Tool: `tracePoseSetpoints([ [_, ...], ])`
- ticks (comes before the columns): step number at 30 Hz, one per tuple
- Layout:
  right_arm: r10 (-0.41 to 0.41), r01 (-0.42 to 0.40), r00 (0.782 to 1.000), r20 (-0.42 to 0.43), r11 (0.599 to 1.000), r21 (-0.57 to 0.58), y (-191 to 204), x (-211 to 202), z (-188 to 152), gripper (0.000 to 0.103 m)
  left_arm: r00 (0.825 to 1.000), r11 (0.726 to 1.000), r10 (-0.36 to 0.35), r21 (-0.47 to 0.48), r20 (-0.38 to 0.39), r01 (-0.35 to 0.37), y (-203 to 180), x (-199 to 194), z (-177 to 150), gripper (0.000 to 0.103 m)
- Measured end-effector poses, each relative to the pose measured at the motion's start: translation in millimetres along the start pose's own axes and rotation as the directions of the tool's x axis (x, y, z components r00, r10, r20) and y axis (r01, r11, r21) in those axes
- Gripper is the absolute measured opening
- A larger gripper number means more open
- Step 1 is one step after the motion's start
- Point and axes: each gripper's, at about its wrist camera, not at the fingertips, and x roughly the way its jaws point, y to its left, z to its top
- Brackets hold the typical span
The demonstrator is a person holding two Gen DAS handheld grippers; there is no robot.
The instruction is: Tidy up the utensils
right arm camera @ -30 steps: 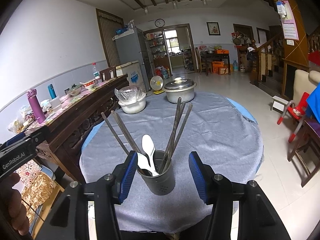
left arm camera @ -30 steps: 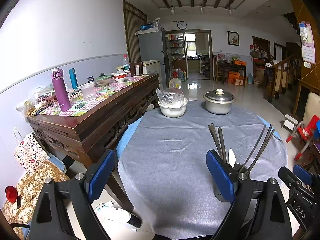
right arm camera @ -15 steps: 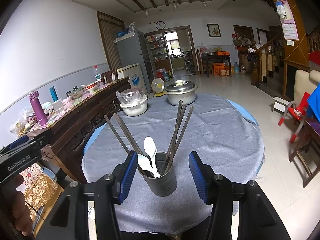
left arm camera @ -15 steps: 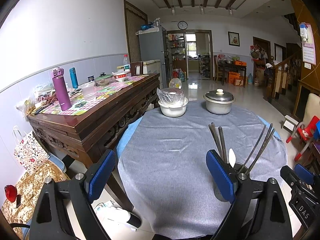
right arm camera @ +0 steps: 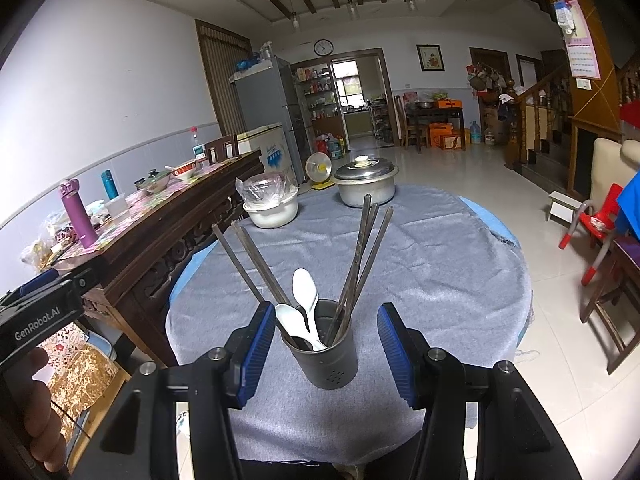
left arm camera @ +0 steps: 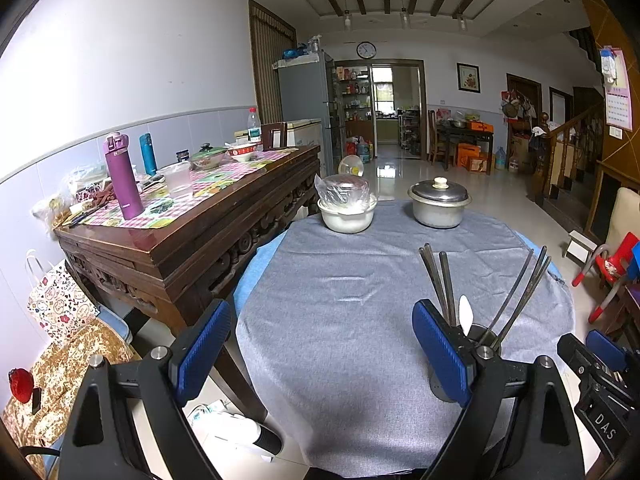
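a dark utensil holder (right arm camera: 325, 354) is standing upright near the front edge of the grey-clothed round table (right arm camera: 440, 280), carrying two white spoons (right arm camera: 304, 292) and two fans of dark chopsticks (right arm camera: 362, 256). you are framing it with your right gripper (right arm camera: 325, 344), jaws apart, pads flanking the cup without touching it. your left gripper (left arm camera: 320, 352) is hovering over bare cloth just left of the holder, jaws spread wide and gripping nothing. a white bowl (left arm camera: 347, 216) and lidded metal pot (left arm camera: 439, 204) are sitting at the far edge.
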Motion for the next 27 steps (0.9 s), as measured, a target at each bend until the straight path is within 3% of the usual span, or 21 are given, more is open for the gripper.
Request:
tracePoseSetpoints([
  [27, 0.011, -0.011, 1.0, 0.01, 1.0, -0.011, 3.9, 1.3, -1.5, 0.057, 1.0, 1.0, 0.001, -0.011, -0.001, -0.001, 1.7, 0.4, -5.0, 0.092],
])
